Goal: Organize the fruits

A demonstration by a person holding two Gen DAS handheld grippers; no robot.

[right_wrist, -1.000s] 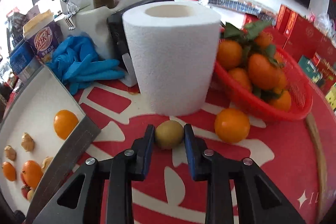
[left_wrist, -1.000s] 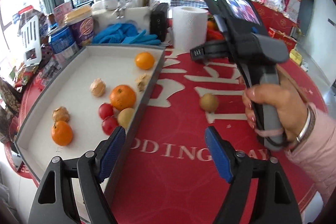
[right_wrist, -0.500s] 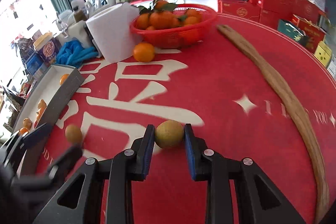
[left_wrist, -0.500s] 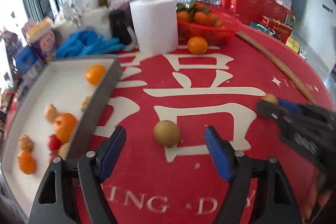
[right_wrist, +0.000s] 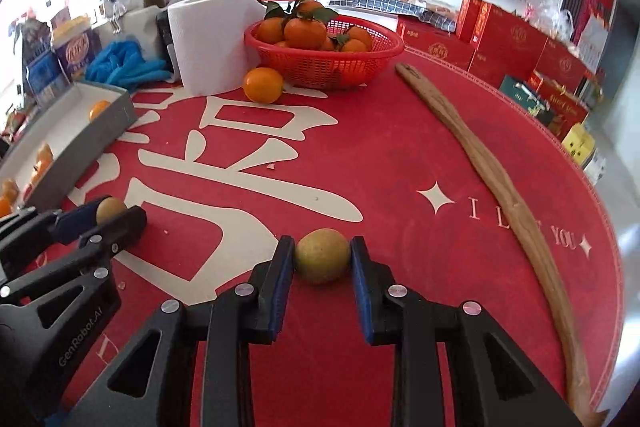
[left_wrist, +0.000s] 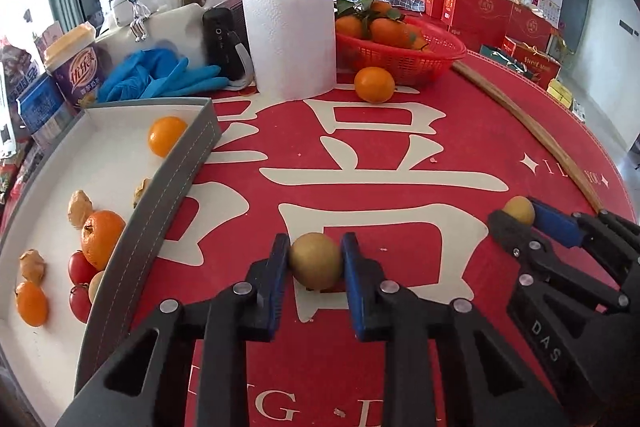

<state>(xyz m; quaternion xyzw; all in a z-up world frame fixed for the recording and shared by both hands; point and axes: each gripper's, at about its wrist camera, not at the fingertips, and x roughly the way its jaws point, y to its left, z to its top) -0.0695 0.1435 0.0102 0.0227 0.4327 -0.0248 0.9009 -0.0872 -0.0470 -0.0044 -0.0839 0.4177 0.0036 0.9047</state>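
the left gripper [left_wrist: 315,263] is closing on a brown-green fruit [left_wrist: 316,261]; its blue pads sit against the fruit's 2 sides, and the fruit seems to rest on the red cloth [left_wrist: 400,155], just right of the tray [left_wrist: 176,187]. the grip is taken across the fruit's widest part, probably so a round thing cannot squirt out forward.

the right gripper [right_wrist: 322,258] is clamped on a second fruit [right_wrist: 322,255] of the same kind, narrow-jawed, pads touching both sides. it sits farther right of the tray, near the cloth's middle, low over the surface; i cannot tell whether it touches the cloth.

both grippers point steeply down, which suits picking small fruit off a flat top.

the tray, white inside with grey walls, holds 3 oranges [left_wrist: 102,237], 2 red tomatoes [left_wrist: 80,267], some wrinkled nuts [left_wrist: 80,207] and a pale round fruit half hidden by the near wall. it looks like the place where loose fruit is gathered, so my judgement is that both held fruits are meant for it.

a loose orange [left_wrist: 374,85] lies beyond the tray, just in front of a red basket [left_wrist: 412,59] of leafy oranges and beside a paper roll [left_wrist: 290,39]. it looks like the 1 loose piece left on the cloth. the left fruit is close to the tray wall, so it needs lifting over that wall before release.
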